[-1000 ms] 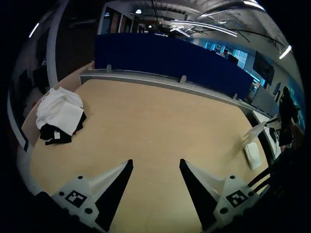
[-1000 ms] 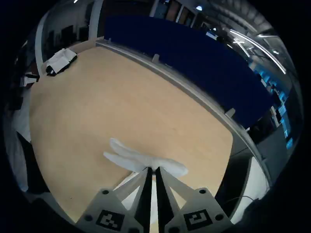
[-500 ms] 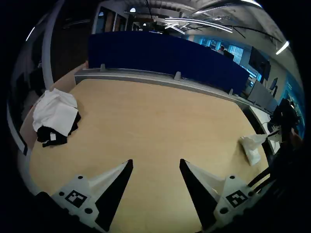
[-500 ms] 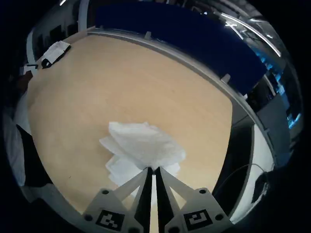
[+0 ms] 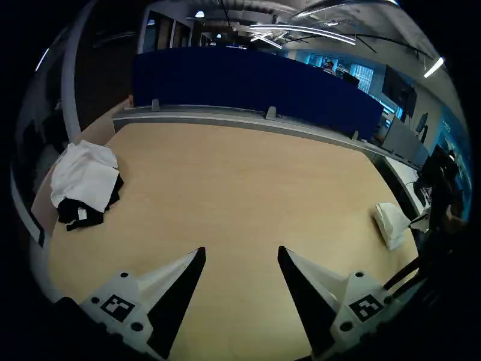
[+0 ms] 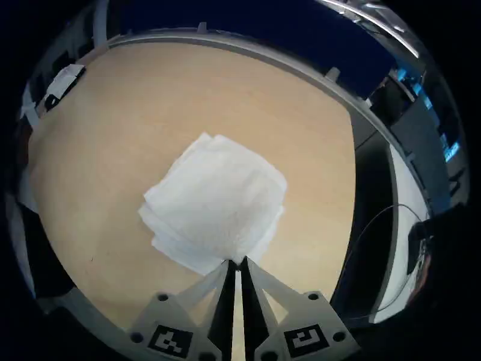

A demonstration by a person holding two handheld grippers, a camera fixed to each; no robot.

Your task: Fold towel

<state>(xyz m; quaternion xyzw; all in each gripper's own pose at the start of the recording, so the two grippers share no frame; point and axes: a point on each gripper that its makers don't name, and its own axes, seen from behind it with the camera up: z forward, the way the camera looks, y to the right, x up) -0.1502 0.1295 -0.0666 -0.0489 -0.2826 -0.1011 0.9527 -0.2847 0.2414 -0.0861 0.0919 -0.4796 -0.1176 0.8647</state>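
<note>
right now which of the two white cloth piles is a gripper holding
The folded white towel, pinched at its near corner by the right gripper. The other pile, white cloth over black, lies untouched at the far corner of the table.

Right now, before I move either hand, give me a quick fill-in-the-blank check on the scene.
1. The right gripper is ___ on a corner of the white towel.
2. The left gripper hangs over the table with its fingers ___ and nothing between them.
3. The divider along the table's far edge is ___ in colour.
4. In the pile of clothes, white cloth lies on top of ___ cloth.

Missing words: shut; open; blue; black.
</note>
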